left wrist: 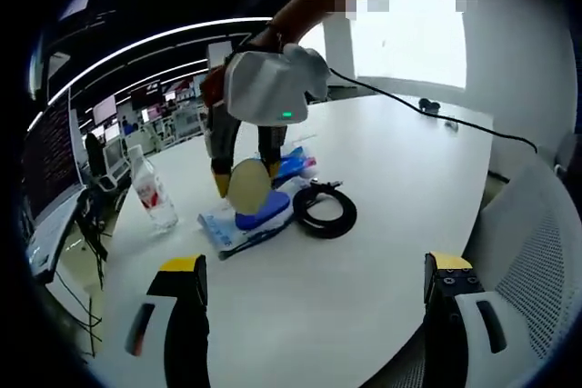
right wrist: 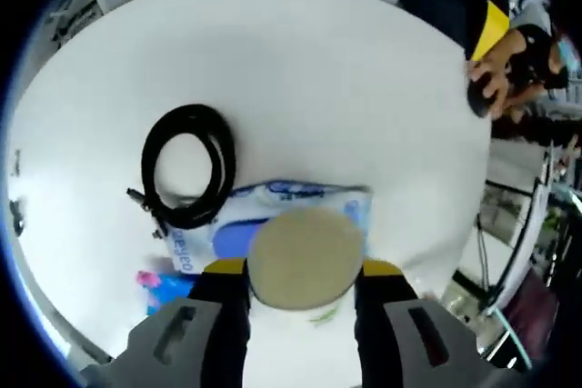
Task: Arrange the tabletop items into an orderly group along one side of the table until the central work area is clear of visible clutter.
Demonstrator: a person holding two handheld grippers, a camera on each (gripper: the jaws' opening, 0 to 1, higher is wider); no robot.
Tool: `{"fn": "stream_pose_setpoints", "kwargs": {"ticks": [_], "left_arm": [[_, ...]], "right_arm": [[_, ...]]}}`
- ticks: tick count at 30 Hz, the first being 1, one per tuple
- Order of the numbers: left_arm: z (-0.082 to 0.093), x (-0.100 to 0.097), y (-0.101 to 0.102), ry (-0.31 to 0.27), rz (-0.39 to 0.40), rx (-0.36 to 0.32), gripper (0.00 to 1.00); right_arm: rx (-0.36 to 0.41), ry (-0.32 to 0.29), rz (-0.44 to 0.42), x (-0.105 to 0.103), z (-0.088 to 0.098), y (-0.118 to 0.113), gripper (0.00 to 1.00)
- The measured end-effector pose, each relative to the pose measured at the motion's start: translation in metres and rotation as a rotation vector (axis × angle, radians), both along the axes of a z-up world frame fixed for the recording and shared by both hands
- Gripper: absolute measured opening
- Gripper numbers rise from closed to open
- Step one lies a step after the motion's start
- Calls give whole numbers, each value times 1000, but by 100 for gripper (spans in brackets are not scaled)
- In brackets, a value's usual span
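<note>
My right gripper (right wrist: 305,268) is shut on a round beige disc (right wrist: 305,244), gripped by its edges between the yellow-tipped jaws. In the left gripper view the right gripper (left wrist: 247,179) comes down from above with the disc (left wrist: 247,190) just over a blue rounded item (left wrist: 265,217). That item lies on a blue-and-white packet (left wrist: 218,227), also seen as the packet (right wrist: 282,199) under the disc. A coiled black cable (left wrist: 323,210) lies beside it, the same cable (right wrist: 186,174). My left gripper (left wrist: 314,283) is open and empty above the near table.
A clear water bottle (left wrist: 153,190) with a red label stands left of the pile. A pink-and-blue item (left wrist: 296,165) lies behind the packet. A black cord (left wrist: 427,111) runs across the white round table (left wrist: 400,188). A mesh chair (left wrist: 536,252) is at the right. A person's hand (right wrist: 491,88) is by the table edge.
</note>
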State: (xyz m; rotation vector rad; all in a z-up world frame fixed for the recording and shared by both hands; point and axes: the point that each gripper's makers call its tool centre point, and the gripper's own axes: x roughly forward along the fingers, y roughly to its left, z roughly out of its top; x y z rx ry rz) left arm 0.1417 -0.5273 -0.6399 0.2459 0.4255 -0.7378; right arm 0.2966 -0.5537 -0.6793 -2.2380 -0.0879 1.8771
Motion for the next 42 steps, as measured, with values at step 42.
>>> {"fn": "stream_pose_setpoints", "kwargs": {"ticks": [42], "left_arm": [[5,-4,-6,5,-25,-33,99]], "right_arm": [[790,442,-1075,-4,60,13,39]]}}
